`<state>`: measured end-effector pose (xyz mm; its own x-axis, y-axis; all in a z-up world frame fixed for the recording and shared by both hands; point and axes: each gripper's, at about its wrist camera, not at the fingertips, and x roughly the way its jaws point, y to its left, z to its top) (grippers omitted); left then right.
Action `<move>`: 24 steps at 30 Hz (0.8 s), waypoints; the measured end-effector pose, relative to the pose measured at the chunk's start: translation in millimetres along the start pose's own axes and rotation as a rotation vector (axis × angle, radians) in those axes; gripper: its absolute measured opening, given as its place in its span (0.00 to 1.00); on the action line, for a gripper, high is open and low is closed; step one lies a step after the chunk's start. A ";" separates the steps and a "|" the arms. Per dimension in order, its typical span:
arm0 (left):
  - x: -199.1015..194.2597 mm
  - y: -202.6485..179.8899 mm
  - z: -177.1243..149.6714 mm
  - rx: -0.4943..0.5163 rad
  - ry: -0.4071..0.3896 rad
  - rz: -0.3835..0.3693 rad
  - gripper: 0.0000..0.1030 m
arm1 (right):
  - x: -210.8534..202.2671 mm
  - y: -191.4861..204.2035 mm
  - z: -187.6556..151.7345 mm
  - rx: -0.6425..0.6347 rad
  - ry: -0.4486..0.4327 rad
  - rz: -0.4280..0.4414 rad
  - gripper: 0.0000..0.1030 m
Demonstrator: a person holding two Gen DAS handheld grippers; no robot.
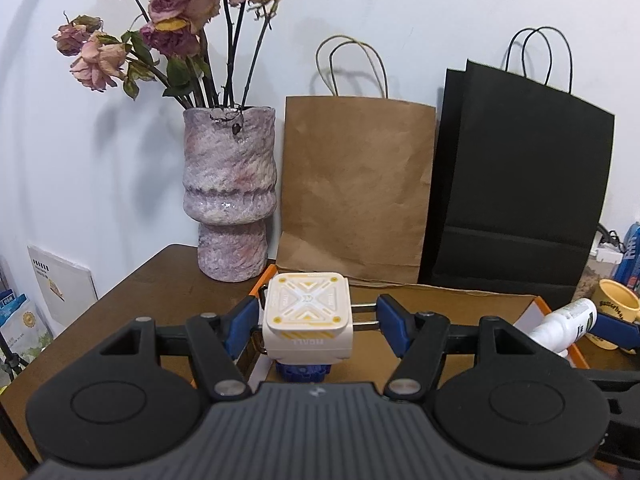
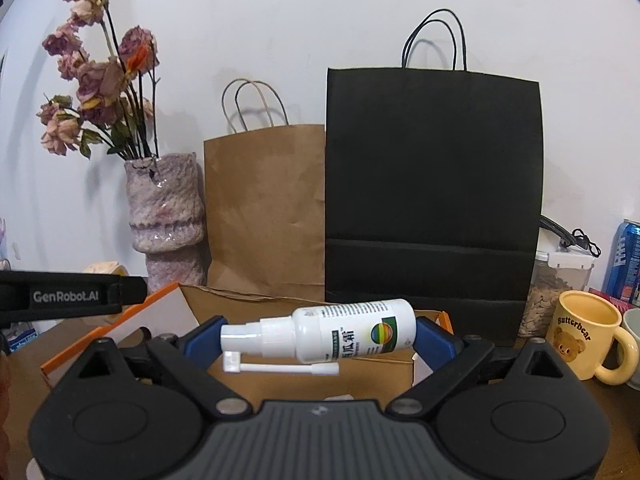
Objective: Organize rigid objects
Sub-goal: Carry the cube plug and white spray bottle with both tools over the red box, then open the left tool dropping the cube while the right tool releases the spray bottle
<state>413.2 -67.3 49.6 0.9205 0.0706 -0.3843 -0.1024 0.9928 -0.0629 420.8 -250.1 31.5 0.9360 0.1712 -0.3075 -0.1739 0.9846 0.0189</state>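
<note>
Between left tool point(image 1: 318, 318) pads, charger point(image 1: 308, 316); right tool point(image 2: 320, 336) around spray bottle point(image 2: 336, 334).

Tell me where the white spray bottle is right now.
The white spray bottle lies sideways between the right gripper fingers, centre of the right wrist view, above the orange-edged box, in front of the black bag; the yellow mug stands to its right.

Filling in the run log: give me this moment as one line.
left hand-held gripper: holds white charger | right hand-held gripper: holds spray bottle | both over orange-edged box
</note>
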 end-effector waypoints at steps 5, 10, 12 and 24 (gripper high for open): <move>14.6 -2.0 -1.3 0.022 0.016 0.011 0.64 | 11.9 -0.4 0.0 -0.016 0.016 -0.008 0.95; 23.3 -1.9 -3.6 0.037 0.030 0.020 0.64 | 17.6 -0.6 -2.1 -0.026 0.034 -0.013 0.95; 25.2 -1.7 -4.5 0.041 0.038 0.021 0.64 | 18.6 -0.7 -3.1 -0.027 0.046 -0.014 0.95; 19.2 -4.4 -1.0 0.070 0.008 0.036 1.00 | 14.8 -9.5 -1.4 -0.002 0.065 -0.069 1.00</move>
<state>431.0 -70.4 41.5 0.9137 0.1057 -0.3924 -0.1085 0.9940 0.0152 435.9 -256.9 25.4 0.9238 0.1001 -0.3695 -0.1102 0.9939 -0.0062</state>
